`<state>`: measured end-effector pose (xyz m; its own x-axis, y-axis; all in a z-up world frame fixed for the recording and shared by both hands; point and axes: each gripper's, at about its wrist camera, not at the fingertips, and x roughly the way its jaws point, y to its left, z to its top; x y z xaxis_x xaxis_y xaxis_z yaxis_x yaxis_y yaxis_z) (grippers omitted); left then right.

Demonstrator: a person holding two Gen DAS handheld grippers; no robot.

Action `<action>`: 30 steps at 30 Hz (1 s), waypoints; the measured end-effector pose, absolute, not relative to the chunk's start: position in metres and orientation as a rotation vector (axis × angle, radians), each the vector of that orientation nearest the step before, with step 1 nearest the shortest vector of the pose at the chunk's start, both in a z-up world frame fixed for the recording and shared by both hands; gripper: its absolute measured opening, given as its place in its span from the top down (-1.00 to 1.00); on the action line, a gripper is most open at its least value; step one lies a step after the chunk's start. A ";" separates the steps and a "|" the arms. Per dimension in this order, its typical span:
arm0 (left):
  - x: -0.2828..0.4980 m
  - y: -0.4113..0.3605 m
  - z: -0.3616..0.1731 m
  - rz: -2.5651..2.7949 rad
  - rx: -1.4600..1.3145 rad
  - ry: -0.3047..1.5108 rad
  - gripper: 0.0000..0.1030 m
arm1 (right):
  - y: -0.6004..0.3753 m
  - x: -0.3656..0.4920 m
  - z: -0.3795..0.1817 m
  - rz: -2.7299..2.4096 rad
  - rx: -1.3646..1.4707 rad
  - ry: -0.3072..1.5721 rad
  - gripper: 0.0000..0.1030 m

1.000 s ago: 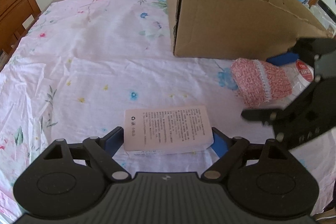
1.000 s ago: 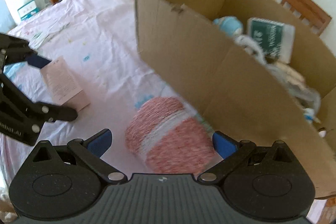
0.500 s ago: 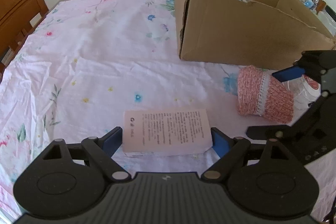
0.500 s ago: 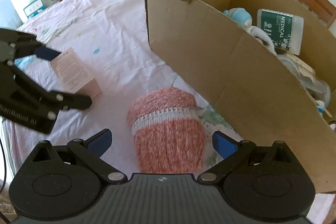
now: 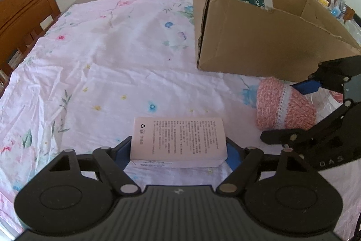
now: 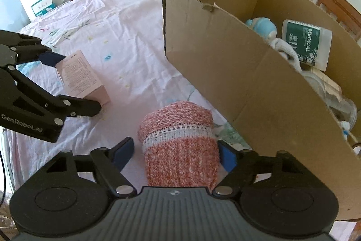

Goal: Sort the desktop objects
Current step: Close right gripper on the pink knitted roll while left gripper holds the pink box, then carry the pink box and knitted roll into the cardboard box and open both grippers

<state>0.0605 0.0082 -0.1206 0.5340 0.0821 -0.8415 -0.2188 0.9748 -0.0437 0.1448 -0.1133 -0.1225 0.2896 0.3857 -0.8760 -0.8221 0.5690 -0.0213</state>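
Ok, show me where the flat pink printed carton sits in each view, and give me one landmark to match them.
Left wrist view: the flat pink printed carton lies at bottom centre, between the left claw's blue pads.
Right wrist view: the same carton lies at the left, on the cloth, between the other claw's fingers.
Shared landmark: the brown cardboard box, upper right in both views.

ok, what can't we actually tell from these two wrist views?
- Right gripper contact: the knitted sleeve hides its far side; the near pad stands apart.
- Sleeve's contents: right wrist view, the gripper body cuts them off.
- Cardboard box bottom: the near wall hides it.
- Pink box print: too small in both views.
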 end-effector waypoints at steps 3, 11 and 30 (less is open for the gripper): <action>0.060 0.009 -0.114 0.163 -0.122 0.988 -0.56 | -0.117 0.146 -0.117 0.864 -0.514 0.975 -0.37; 0.060 0.007 -0.086 0.089 -0.064 0.963 -0.56 | -0.128 0.139 -0.095 0.848 -0.487 0.965 -0.34; 0.083 -0.031 0.008 -0.089 0.000 0.847 -0.57 | -0.183 0.118 0.001 0.810 -0.420 0.780 -0.34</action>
<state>0.0835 -0.0310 0.0084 0.6590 -0.0785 -0.7481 0.0783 0.9963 -0.0355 0.1183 -0.1827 0.0006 0.4399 0.4838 -0.7566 -0.7740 0.6314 -0.0462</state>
